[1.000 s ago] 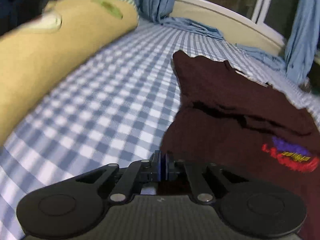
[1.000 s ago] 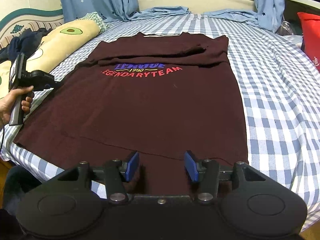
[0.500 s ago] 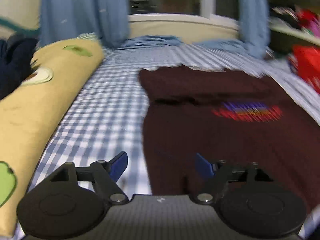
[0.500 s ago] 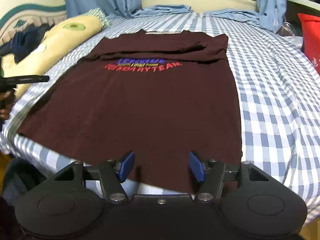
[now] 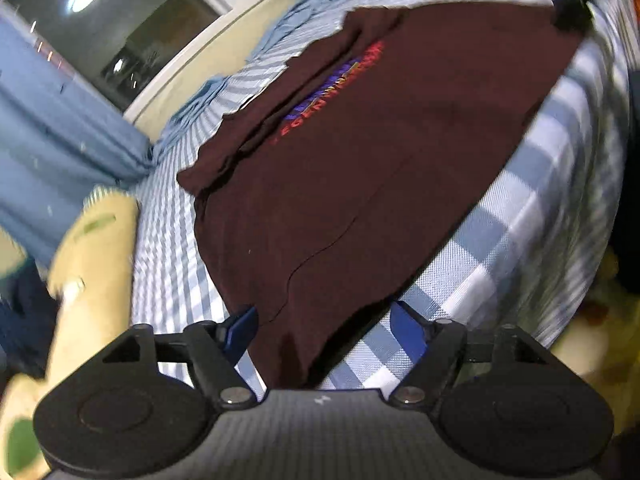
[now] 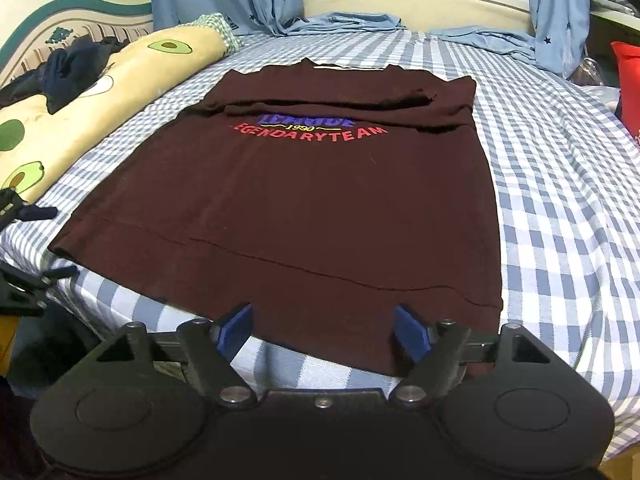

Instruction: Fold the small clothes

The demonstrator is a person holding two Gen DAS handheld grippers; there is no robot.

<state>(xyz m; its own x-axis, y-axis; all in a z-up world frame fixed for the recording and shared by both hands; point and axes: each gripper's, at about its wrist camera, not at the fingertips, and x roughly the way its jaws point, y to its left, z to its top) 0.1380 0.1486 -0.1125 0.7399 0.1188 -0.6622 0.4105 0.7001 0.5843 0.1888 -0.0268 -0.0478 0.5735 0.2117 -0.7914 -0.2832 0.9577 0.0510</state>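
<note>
Across the blue-and-white checked bed (image 6: 560, 184) lies a dark maroon T-shirt with red and blue lettering (image 6: 312, 192) — flat, sleeves folded in. At its hem the right gripper (image 6: 324, 326) is opening its jaws, gripping nothing. Over the hem's corner the left gripper (image 5: 326, 326) is narrowing its wide jaws slightly — pads off the cloth. A long yellow avocado-print pillow (image 6: 92, 100) lies beside the shirt.

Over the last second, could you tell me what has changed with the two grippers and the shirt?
The left gripper let go of the maroon shirt's side edge and swung round to its near left hem corner; its jaws are closing slightly, not pinching. The right gripper stayed at the hem, jaws opening wider. The shirt stayed flat on the checked bedsheet, sleeves folded in.
</note>
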